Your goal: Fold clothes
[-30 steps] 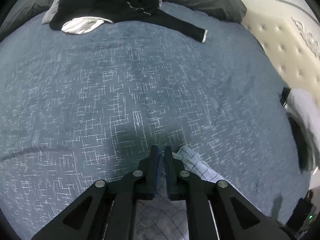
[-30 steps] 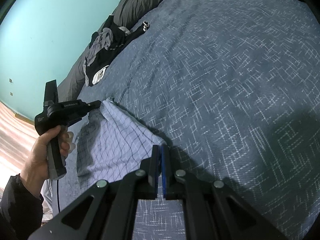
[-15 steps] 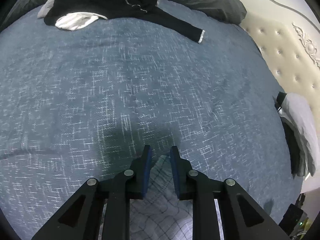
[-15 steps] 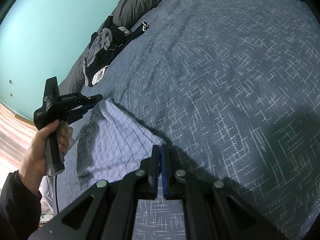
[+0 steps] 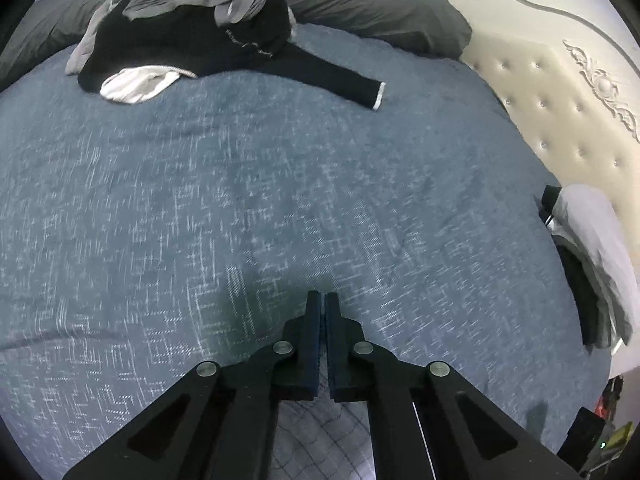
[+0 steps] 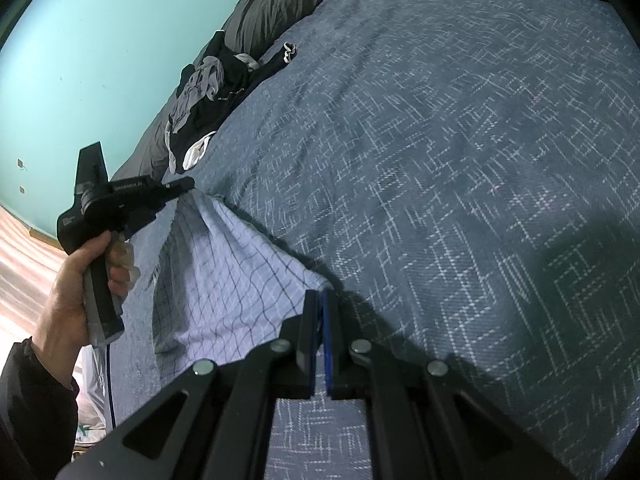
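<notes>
While both grippers pinch a corner each of the checked cloth (image 6: 224,280), left gripper (image 5: 322,300) and right gripper (image 6: 320,298) hold it stretched over the bedspread's (image 6: 440,160) near-left edge, a clothes pile (image 5: 192,32) lying far off.

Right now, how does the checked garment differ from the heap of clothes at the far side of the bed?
The checked garment is pale with a dark grid; the heap is black, grey and white. The garment hangs stretched between the left tool and the right tool, off the bedspread; the heap lies crumpled and untouched, against the dark pillows. Neither is folded.
</notes>
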A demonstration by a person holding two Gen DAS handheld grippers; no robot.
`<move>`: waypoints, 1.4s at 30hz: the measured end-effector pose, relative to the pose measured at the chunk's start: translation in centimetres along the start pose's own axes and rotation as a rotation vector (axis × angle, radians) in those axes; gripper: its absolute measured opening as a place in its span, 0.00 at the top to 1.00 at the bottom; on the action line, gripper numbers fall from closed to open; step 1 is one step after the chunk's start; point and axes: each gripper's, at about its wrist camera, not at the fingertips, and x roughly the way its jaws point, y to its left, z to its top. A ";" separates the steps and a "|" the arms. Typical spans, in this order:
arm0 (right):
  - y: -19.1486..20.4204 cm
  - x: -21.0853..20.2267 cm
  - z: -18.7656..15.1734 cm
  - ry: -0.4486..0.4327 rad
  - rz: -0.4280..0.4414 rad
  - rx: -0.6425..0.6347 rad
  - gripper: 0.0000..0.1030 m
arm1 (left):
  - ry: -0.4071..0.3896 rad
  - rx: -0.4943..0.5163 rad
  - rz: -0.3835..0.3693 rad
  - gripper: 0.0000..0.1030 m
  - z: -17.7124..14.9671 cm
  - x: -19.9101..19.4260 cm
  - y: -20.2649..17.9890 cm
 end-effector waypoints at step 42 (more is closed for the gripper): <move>-1.6 -2.0 -0.2 -0.057 -0.026 0.143 0.97 | 0.000 -0.211 -0.032 0.59 -11.7 -8.2 10.3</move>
